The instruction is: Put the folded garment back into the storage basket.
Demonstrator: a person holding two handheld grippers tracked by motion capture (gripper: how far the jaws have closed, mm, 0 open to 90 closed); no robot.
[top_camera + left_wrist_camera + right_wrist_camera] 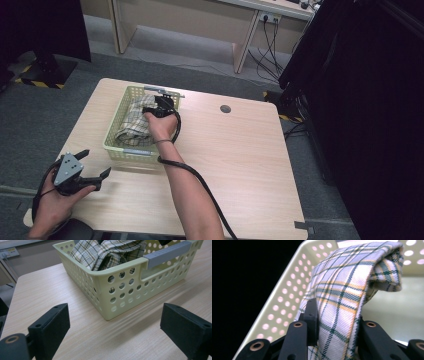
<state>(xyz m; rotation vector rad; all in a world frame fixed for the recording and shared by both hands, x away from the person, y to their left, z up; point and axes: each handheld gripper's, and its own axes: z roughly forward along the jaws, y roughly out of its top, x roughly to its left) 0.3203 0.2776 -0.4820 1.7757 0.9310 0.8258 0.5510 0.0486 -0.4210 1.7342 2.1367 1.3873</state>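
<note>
The left gripper (95,166) rests wide apart on the table (240,160), with the basket (120,285) ahead of its jaws. The right gripper (161,104) reaches inside, clamped on a fold of the plaid cloth (347,290) rising upward between its jaws.

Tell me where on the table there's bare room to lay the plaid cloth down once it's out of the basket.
The widest free patch is the table right of the basket, from the right forearm to the far right edge, below the round grommet. The near-left corner is crowded by the open left gripper; the right gripper grips the plaid cloth.
</note>
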